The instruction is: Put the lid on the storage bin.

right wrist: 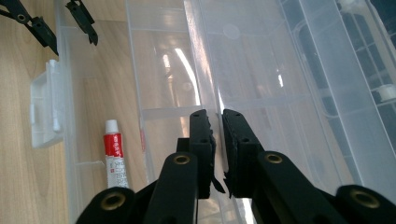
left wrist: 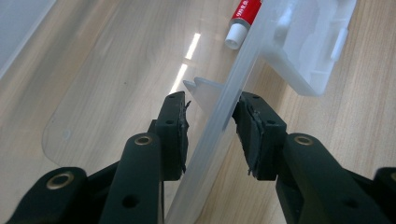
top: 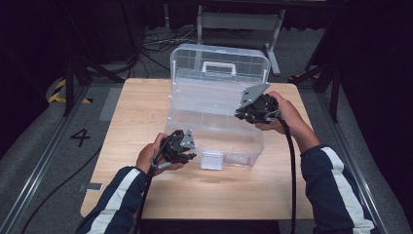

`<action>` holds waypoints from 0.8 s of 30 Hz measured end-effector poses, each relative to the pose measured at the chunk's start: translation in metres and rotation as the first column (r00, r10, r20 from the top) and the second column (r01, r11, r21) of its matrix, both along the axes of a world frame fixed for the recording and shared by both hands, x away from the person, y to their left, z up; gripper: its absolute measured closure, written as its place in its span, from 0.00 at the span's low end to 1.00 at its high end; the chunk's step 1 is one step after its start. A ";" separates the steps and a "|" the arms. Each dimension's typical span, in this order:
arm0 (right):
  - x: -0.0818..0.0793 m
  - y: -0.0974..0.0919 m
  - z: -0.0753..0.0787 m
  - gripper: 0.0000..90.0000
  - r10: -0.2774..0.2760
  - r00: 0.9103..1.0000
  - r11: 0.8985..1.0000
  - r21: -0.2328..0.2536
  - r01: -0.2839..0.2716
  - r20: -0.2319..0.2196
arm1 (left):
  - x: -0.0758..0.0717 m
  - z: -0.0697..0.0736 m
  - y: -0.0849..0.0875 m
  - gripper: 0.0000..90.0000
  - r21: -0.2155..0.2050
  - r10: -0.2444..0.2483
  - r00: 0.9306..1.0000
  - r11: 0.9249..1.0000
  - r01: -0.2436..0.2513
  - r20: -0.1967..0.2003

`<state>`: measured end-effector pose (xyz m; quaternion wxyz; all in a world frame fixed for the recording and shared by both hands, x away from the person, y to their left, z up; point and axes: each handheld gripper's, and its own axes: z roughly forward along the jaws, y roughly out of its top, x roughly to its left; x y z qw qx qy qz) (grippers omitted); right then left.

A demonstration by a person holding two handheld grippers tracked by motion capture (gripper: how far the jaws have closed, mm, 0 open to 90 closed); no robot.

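Observation:
A clear plastic box [top: 246, 141] stands open on the wooden table, its lid [top: 219, 54] tipped back. My left gripper [top: 191, 157] is at the box's front left corner. In the left gripper view its jaws [left wrist: 212, 126] straddle the front wall [left wrist: 233, 79], with a gap showing on the left pad's side. My right gripper [top: 242, 115] is over the box's right side. Its jaws [right wrist: 218, 126] are pinched on the thin edge of a clear inner tray [right wrist: 205, 60]. A small red and white tube [right wrist: 114, 154] lies on the box floor.
The box's white front latch [top: 212, 160] hangs over the table near the front edge. My left gripper's jaws [right wrist: 60, 23] show far off in the right gripper view. Bare wood [top: 204, 195] lies in front of the box. Cables and a stand sit on the floor behind.

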<state>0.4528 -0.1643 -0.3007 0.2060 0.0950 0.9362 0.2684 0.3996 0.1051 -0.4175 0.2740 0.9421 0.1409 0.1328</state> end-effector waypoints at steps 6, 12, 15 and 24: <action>-0.004 -0.007 -0.006 0.92 -0.003 1.000 0.997 0.073 0.002 0.008 | 0.000 0.000 0.001 0.71 -0.011 0.003 1.000 1.000 -0.003 -0.008; -0.006 -0.014 -0.012 0.92 -0.001 1.000 0.987 0.158 0.001 -0.003 | 0.001 0.001 0.001 0.73 -0.052 -0.005 0.999 0.999 0.003 -0.033; -0.009 -0.016 -0.017 0.91 0.003 1.000 0.980 0.199 -0.001 -0.008 | -0.001 0.000 -0.001 0.72 -0.032 -0.005 1.000 0.999 0.005 -0.007; -0.019 -0.021 -0.028 0.90 -0.005 1.000 0.962 0.273 0.003 0.005 | -0.003 -0.001 -0.001 0.71 -0.061 0.005 1.000 0.998 -0.005 -0.001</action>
